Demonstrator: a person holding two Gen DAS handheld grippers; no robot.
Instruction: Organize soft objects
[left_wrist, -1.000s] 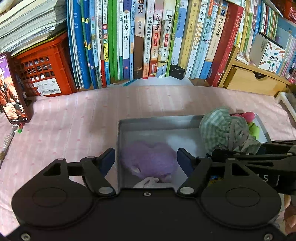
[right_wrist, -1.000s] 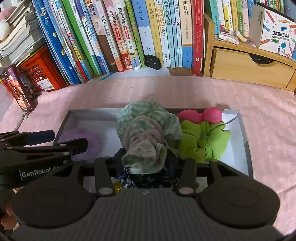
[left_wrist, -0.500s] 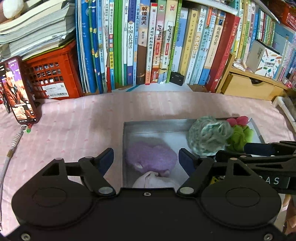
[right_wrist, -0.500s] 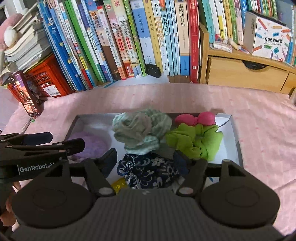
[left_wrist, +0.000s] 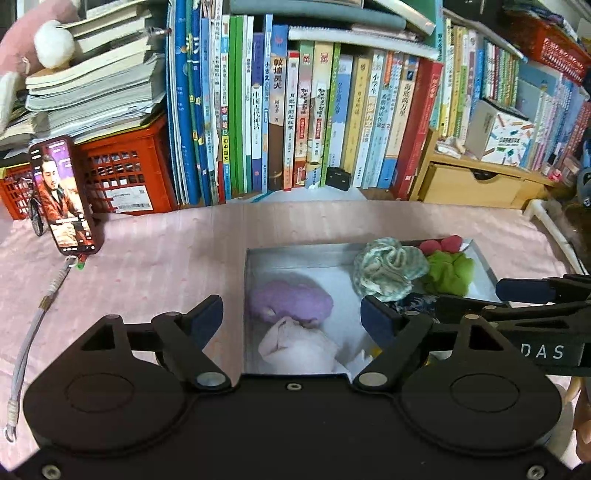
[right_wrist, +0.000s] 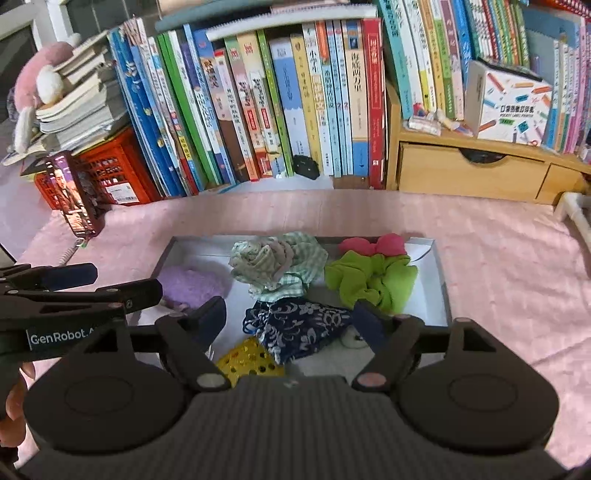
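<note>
Soft scrunchies lie in the tray (right_wrist: 441, 273) on the pink cloth (right_wrist: 498, 258): checked (right_wrist: 277, 258), green (right_wrist: 369, 280), navy (right_wrist: 303, 325), purple (left_wrist: 288, 301). Both claws, left gripper (left_wrist: 291, 317) reading "GenRobot" and right gripper (right_wrist: 288, 321), have just been opening, wide and empty. Behind, a box (right_wrist: 513, 107) reads "POCKET LABEL PRINTER".

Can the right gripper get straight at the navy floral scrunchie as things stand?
Probably yes. The right gripper is open and empty, its jaws having just been opening, and the navy floral scrunchie lies uncovered in the tray between its fingertips, nothing on top.
</note>
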